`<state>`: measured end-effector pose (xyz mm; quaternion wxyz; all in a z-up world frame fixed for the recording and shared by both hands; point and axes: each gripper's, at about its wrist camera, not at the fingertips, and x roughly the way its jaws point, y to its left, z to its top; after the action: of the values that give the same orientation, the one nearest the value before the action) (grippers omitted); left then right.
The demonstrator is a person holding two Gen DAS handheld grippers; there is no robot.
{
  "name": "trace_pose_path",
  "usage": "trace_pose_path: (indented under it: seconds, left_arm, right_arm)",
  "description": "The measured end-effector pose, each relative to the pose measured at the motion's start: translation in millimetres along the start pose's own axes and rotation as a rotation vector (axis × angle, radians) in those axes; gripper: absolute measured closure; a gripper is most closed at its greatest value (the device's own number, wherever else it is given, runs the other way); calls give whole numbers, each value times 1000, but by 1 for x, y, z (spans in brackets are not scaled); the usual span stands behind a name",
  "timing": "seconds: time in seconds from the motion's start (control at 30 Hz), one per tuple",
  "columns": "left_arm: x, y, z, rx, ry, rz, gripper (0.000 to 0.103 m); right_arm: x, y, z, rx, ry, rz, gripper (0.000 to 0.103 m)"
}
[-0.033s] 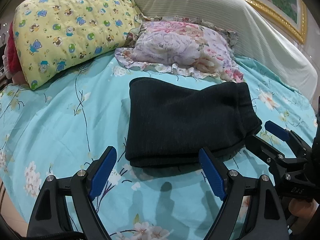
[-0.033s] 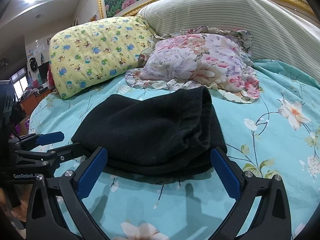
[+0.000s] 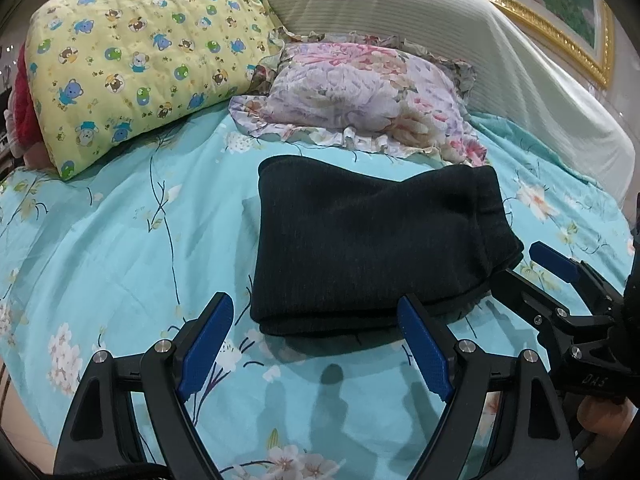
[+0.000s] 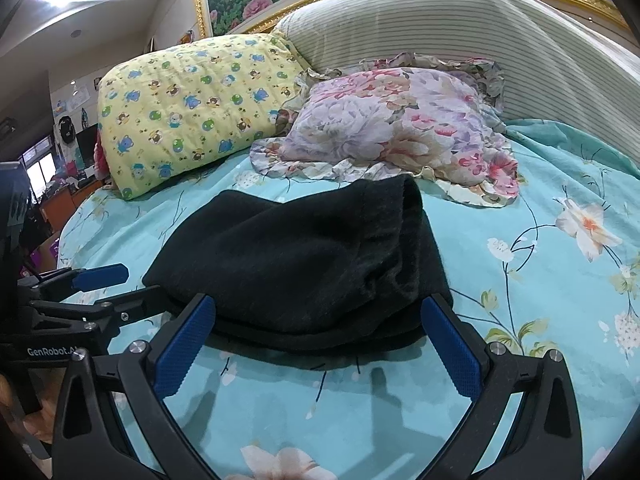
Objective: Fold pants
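The black pants (image 3: 372, 248) are lying folded on the bed (image 3: 120, 240), just before the floral pillow (image 3: 360, 96). Both claws, left (image 3: 316, 350) and right (image 4: 318, 346), are being held wide open, empty; edges should be squared gently.

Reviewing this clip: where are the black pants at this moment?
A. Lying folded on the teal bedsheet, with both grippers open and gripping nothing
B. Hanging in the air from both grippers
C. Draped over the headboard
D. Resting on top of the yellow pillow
A: the black pants lie as a folded stack on the teal bedsheet, with the left gripper and right gripper open just short of their near edge.
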<state>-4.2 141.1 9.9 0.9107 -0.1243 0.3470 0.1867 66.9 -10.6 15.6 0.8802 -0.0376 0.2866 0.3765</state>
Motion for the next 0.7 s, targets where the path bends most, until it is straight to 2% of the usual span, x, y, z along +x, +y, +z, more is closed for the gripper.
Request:
trace_pose_path:
  seconds: [0.7]
  left_arm:
    - [10, -6, 12, 21, -12, 23, 18]
  right_arm:
    - [5, -5, 6, 13, 0, 4, 1]
